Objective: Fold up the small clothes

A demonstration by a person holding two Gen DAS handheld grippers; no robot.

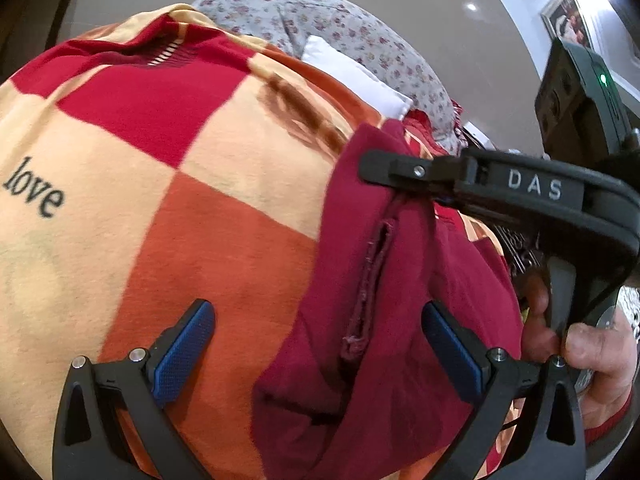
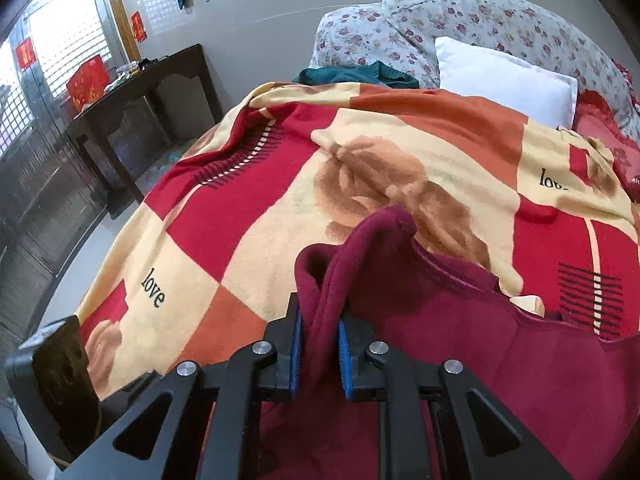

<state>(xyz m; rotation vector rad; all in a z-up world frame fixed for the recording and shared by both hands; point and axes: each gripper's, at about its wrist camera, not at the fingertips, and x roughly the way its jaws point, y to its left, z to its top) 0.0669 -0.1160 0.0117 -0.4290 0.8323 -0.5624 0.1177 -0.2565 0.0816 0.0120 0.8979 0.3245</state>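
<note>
The maroon garment (image 2: 460,320) lies on the checked blanket (image 2: 248,216) that covers the bed. The blanket has red, cream and orange squares and the word "love" printed on it.

The right hand-held gripper (image 2: 320,340) is clamped on a raised fold of the garment. Its blue pads (image 2: 297,344) press the cloth from both sides, and the fold stands up above the blanket. The rest of the garment spreads flat on the blanket to the right of this fold.

In the left wrist view, the left hand-held gripper (image 1: 320,344) has its fingers wide apart and holds nothing. One blue pad (image 1: 184,344) is over an orange square of the blanket, and the other is over the garment (image 1: 400,300). A seam with a slit runs down the garment between the two pads. The right hand-held gripper (image 1: 384,170) comes in from the right of the garment, with "DAS" on its body, and its tip is at the upper edge of the garment. The person's hand (image 1: 584,344) holds its handle.

Beyond the blanket there is a white pillow (image 2: 504,76) and a floral quilt (image 2: 480,12). A teal cloth (image 2: 356,74) lies just behind the far edge of the blanket. A dark side table (image 2: 140,92) stands to the left of the bed, near the window.
</note>
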